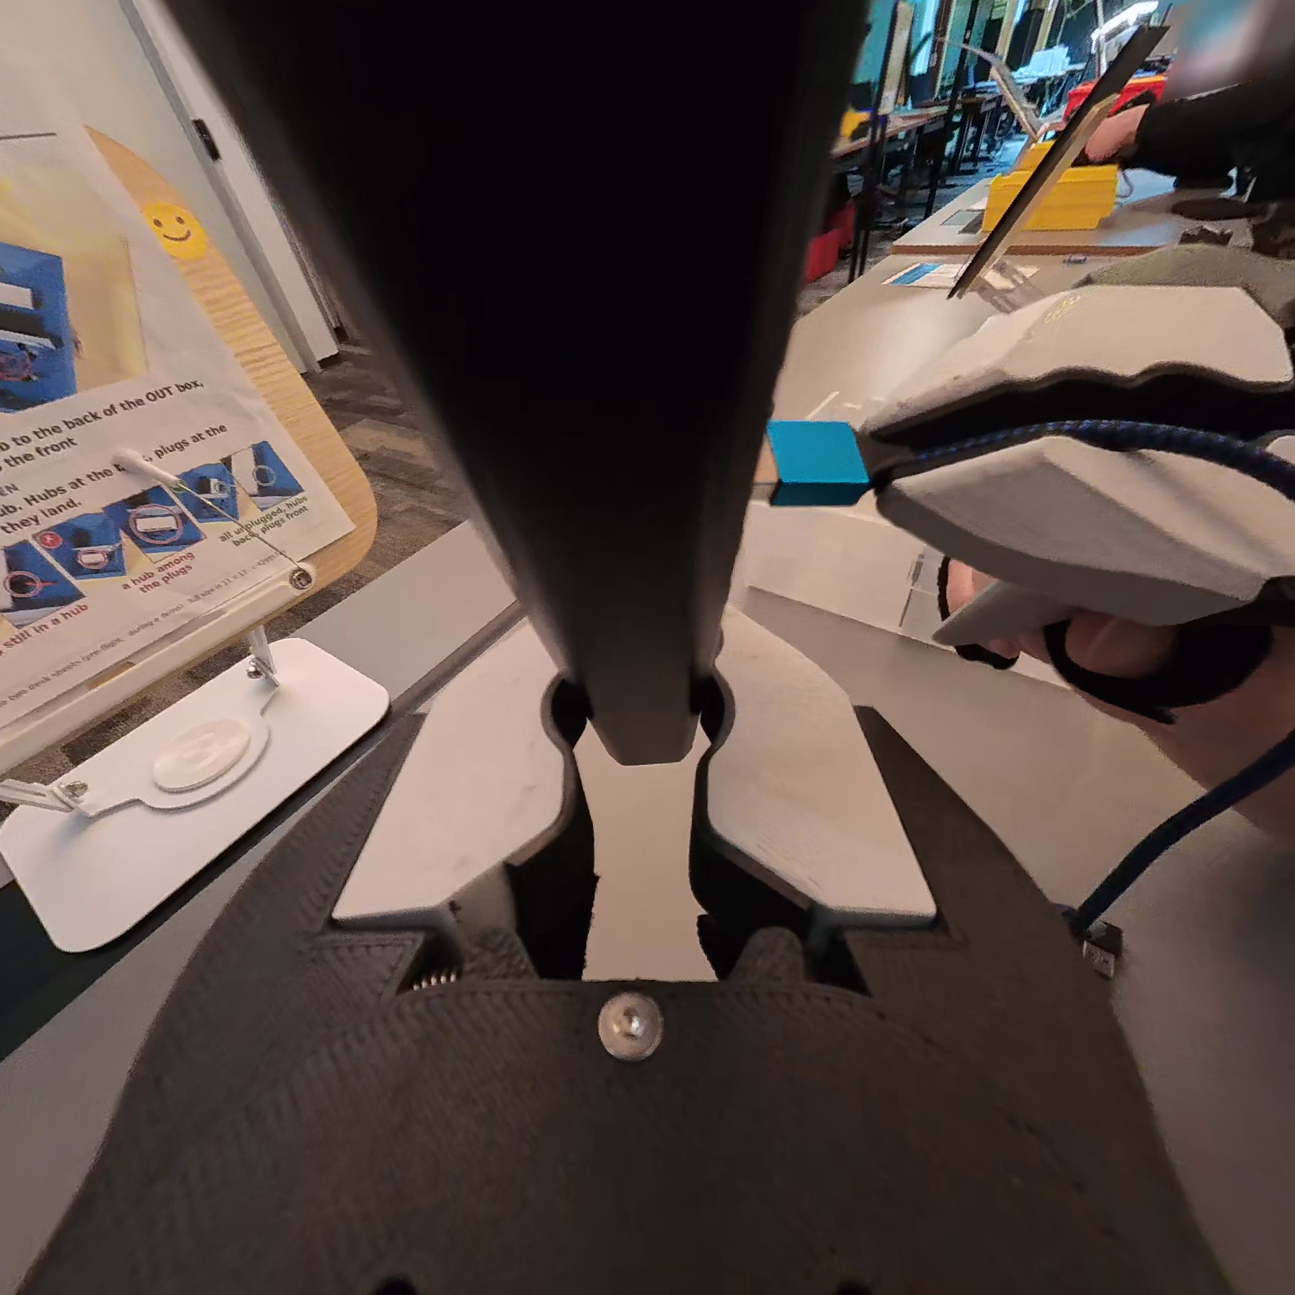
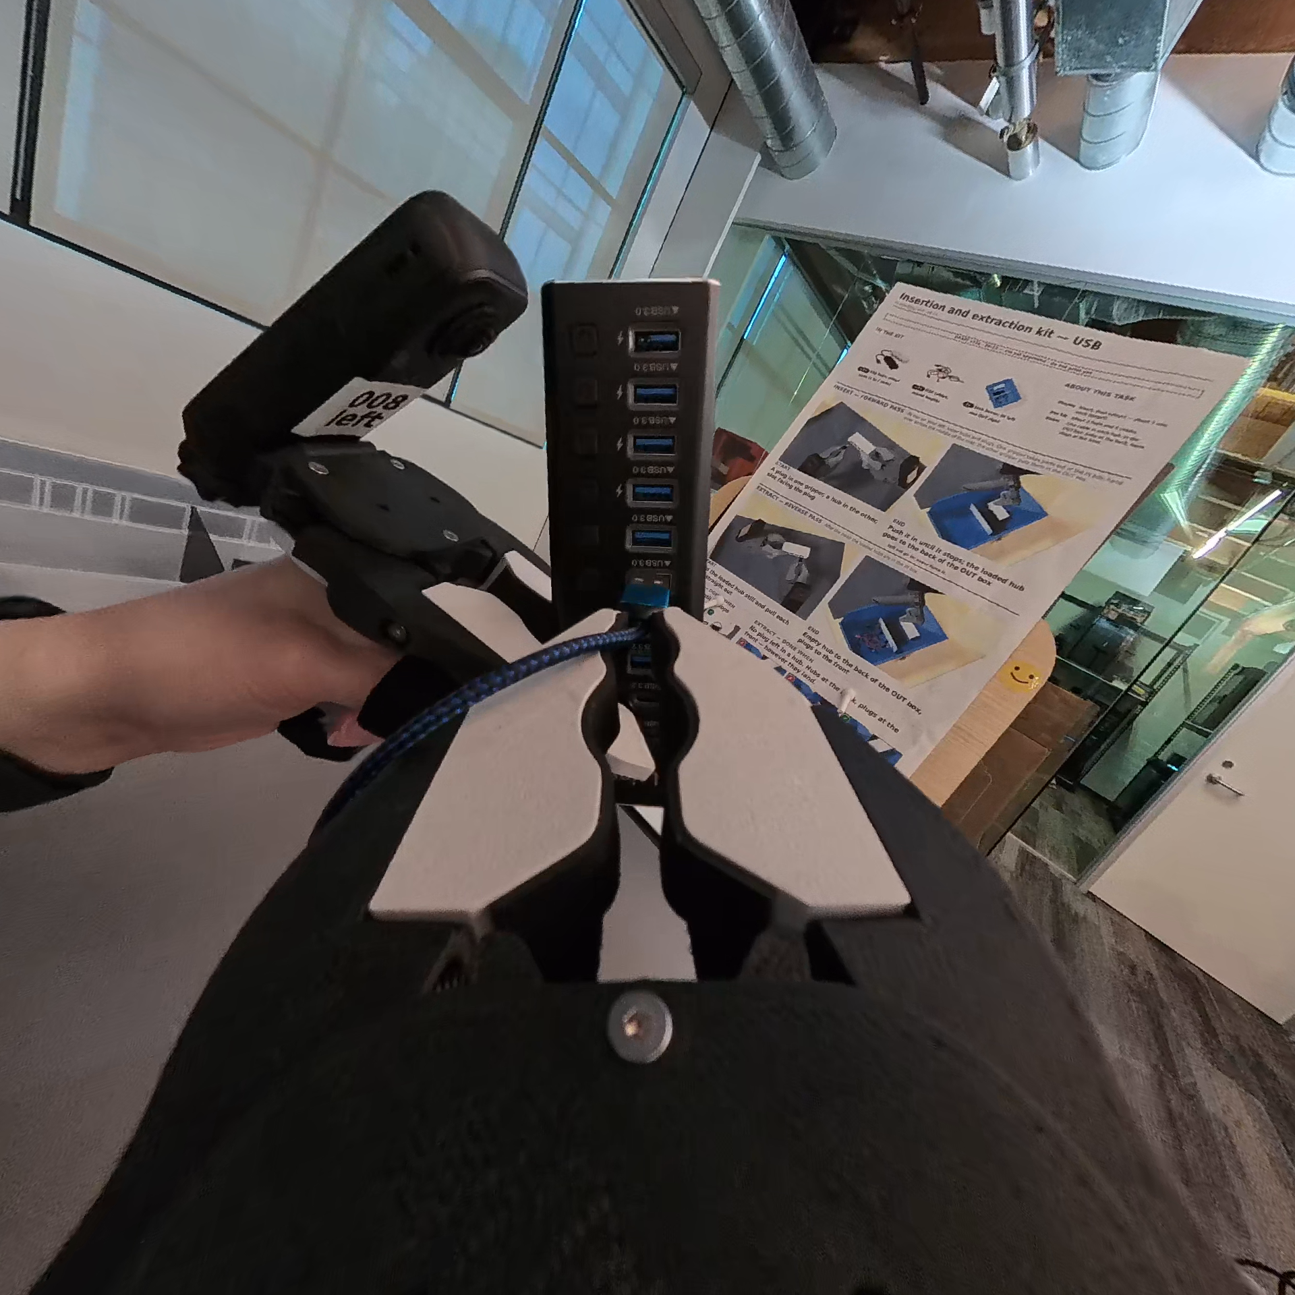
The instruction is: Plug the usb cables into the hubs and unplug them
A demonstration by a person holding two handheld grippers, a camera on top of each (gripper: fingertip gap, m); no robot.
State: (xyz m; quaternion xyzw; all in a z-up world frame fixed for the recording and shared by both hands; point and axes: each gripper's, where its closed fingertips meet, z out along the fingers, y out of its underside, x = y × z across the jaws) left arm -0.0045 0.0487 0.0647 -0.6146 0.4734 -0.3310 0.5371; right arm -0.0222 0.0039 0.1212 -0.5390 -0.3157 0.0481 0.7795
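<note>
My left gripper (image 1: 641, 701) is shut on the lower end of a black USB hub (image 1: 595, 350), which it holds upright. In the right wrist view the hub (image 2: 631, 434) shows a column of several blue ports. My right gripper (image 2: 648, 620) is shut on a blue USB plug (image 2: 645, 595), whose tip sits at a lower port; its metal end is hidden. The braided blue cable (image 2: 490, 690) curves away to the left. In the left wrist view the right gripper (image 1: 869, 462) holds the plug (image 1: 816, 462) against the hub's side. One left finger (image 2: 490, 603) shows beside the hub.
A printed instruction sheet on a wooden board (image 1: 175, 490) stands on a white base (image 1: 175, 806) at the left, and also shows in the right wrist view (image 2: 981, 490). A grey table (image 1: 981, 771) lies below. A yellow bin (image 1: 1051, 196) and a person's arm are far behind. The gap from one gripper's tips to the other's is roughly 7 centimeters.
</note>
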